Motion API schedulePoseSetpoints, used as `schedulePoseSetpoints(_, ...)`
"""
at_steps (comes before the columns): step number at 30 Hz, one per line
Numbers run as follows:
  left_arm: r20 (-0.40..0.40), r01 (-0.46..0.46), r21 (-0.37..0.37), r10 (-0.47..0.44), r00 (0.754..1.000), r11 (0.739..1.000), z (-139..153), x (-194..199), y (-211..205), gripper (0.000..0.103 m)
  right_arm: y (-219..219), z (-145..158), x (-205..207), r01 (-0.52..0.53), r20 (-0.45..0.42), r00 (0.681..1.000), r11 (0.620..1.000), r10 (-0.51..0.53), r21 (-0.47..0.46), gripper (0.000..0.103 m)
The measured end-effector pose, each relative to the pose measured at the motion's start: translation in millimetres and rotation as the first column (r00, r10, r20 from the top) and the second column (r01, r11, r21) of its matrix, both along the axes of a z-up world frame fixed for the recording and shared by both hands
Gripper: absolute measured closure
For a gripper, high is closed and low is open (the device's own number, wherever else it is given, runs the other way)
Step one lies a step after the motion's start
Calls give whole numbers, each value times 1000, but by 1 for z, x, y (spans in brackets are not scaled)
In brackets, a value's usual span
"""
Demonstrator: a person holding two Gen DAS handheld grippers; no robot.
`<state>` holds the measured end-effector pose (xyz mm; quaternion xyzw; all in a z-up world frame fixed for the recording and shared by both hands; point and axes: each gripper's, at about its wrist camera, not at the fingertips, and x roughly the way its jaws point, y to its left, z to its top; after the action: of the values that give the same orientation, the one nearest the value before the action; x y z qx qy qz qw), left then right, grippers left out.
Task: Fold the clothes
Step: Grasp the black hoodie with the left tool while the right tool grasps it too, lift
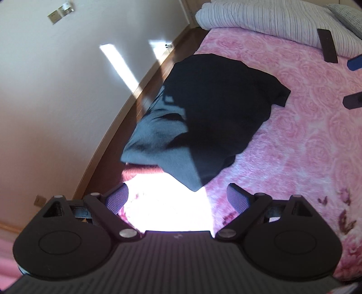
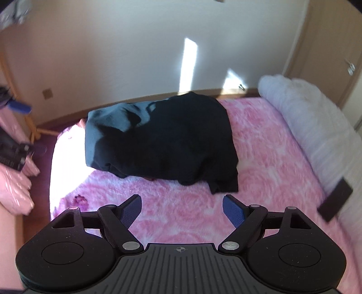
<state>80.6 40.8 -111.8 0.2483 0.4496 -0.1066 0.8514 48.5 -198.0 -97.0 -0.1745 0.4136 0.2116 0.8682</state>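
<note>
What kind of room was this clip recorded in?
Most likely a bedroom in a home. A bed with a pink rose-patterned fleece blanket fills both views, a rolled striped duvet lies at its far end, and a dark garment sits on the blanket. Plain walls and a wooden door surround it.

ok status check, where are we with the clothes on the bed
Left hand-held gripper open, empty. Right hand-held gripper open, empty. Dark garment bunched on the pink blanket, not yet folded. Nothing between either gripper and it.
</note>
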Motion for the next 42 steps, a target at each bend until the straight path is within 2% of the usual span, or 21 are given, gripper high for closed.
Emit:
schedulePoseSetpoints(3,-9,85,18,-84,996,996,-31,26,7,11,21,-28,18,-111,7,994,988,113,-104,21)
schedulePoseSetpoints(5,-2,211,77,-211,977,974,-58,36,6,11,35,-59,30,-204,-18,979,961,204,-189,21)
schedulePoseSetpoints(6,1,282,114,-284,959,953,-72,40,5,11,42,-75,36,-250,-35,968,940,249,-231,21)
schedulePoseSetpoints(10,-15,515,194,-523,852,835,-119,48,5,13,66,-135,56,-433,-106,899,830,424,-352,21)
schedulePoseSetpoints(14,-27,664,268,-683,730,698,-145,57,9,21,85,-173,79,-530,-116,837,739,535,-417,21)
schedulePoseSetpoints(15,-28,689,271,-710,704,672,-149,61,11,27,90,-178,86,-546,-109,824,725,556,-420,21)
schedulePoseSetpoints(16,-37,709,256,-726,687,657,-150,65,12,40,93,-182,91,-563,-100,808,712,580,-420,21)
schedulePoseSetpoints(17,-48,727,238,-740,671,644,-151,70,14,46,96,-186,96,-581,-91,791,696,605,-421,21)
schedulePoseSetpoints(18,-59,745,219,-754,654,630,-151,74,16,60,99,-190,101,-598,-85,775,682,627,-422,21)
schedulePoseSetpoints(19,-66,755,197,-760,647,626,-150,79,17,71,101,-195,106,-612,-85,761,669,643,-422,21)
schedulePoseSetpoints(20,-68,754,170,-756,651,634,-147,84,18,76,103,-199,111,-621,-89,753,660,652,-422,21)
schedulePoseSetpoints(21,-70,743,119,-740,669,659,-139,91,20,83,104,-199,115,-627,-97,751,660,653,-415,27)
schedulePoseSetpoints(22,-74,726,62,-722,688,685,-130,99,22,88,104,-197,120,-630,-107,753,664,650,-402,42)
schedulePoseSetpoints(23,-69,700,4,-698,713,715,-121,106,24,92,105,-194,125,-634,-117,754,669,646,-388,71)
schedulePoseSetpoints(24,-65,669,-54,-671,739,742,-111,114,27,96,104,-189,128,-630,-116,759,677,641,-380,79)
schedulePoseSetpoints(25,-57,652,-85,-657,752,754,-104,120,29,99,102,-182,130,-620,-104,767,687,634,-379,86)
schedulePoseSetpoints(29,23,617,-121,-619,785,778,-74,138,29,101,90,-141,145,-548,-10,809,748,588,-375,91)
schedulePoseSetpoints(32,108,601,-119,-592,799,790,-43,147,25,101,75,-93,164,-481,101,827,790,552,-380,92)
schedulePoseSetpoints(35,164,616,-101,-598,785,781,-13,146,13,101,59,-46,170,-453,174,822,808,542,-378,93)
schedulePoseSetpoints(38,184,661,-89,-640,746,745,10,121,-6,101,46,-21,150,-436,214,817,817,535,-377,93)
schedulePoseSetpoints(42,186,714,-92,-692,697,694,29,64,-39,101,19,-2,99,-384,235,845,851,480,-358,93)
